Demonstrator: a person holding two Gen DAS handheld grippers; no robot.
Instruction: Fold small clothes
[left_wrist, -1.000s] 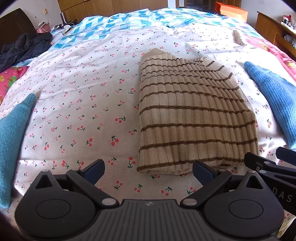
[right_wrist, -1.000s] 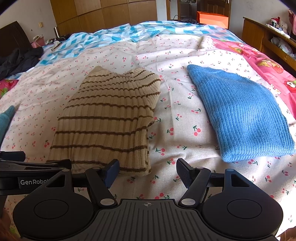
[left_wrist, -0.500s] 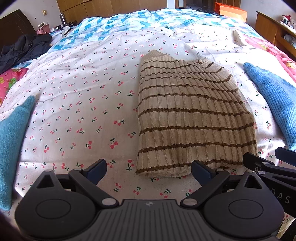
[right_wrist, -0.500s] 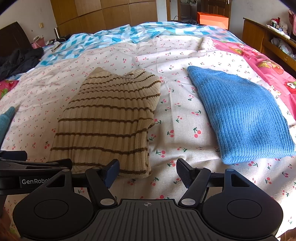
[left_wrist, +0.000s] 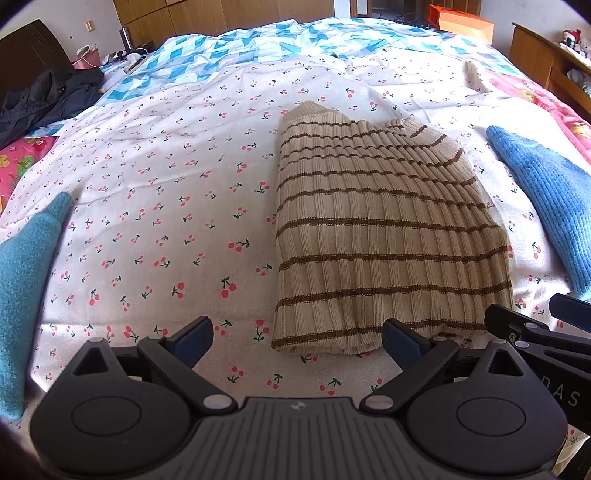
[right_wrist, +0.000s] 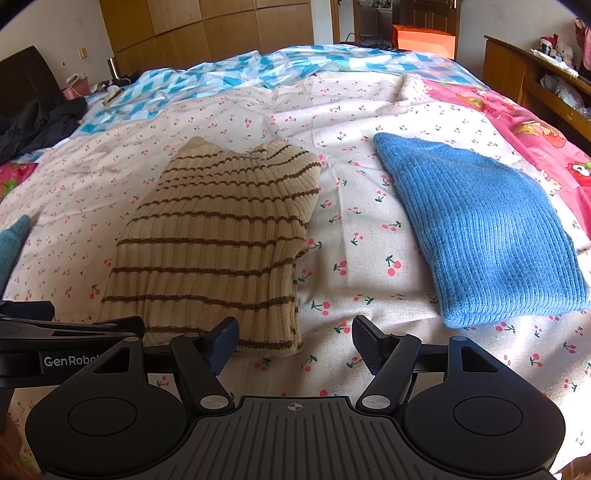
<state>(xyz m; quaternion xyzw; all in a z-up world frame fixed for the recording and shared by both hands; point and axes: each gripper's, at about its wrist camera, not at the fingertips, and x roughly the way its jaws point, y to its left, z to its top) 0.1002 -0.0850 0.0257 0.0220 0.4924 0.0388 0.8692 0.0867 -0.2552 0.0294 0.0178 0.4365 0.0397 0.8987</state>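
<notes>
Bed (left_wrist: 155, 192): the largest item, covered with a cream sheet printed with cherries; a blue-and-white quilt lies crumpled at the far end. It gives a soft, yielding surface under everything on it.

Blue sweater (right_wrist: 476, 229): folded knit, lying to the right of the striped one and well apart from it. It looks thick and limp.

Striped sweater (left_wrist: 376, 229): beige ribbed knit with brown stripes, already folded to a rough rectangle in the middle of the bed, its near hem just in front of both claws. It is probably light, soft and stretchy, not slippery and not fragile; the ribbing is likely to sag and drag on the sheet if lifted by one corner. The best hold appears to be the two near corners of the hem, pinched through all layers at once.

Teal knit piece (left_wrist: 22, 280): only partly in view at the left edge of the bed.

Left claw (left_wrist: 297, 338): spread wide, empty, above the sheet at the hem's left corner.

Right claw (right_wrist: 295, 339): spread wide, empty, by the hem's right corner.
</notes>
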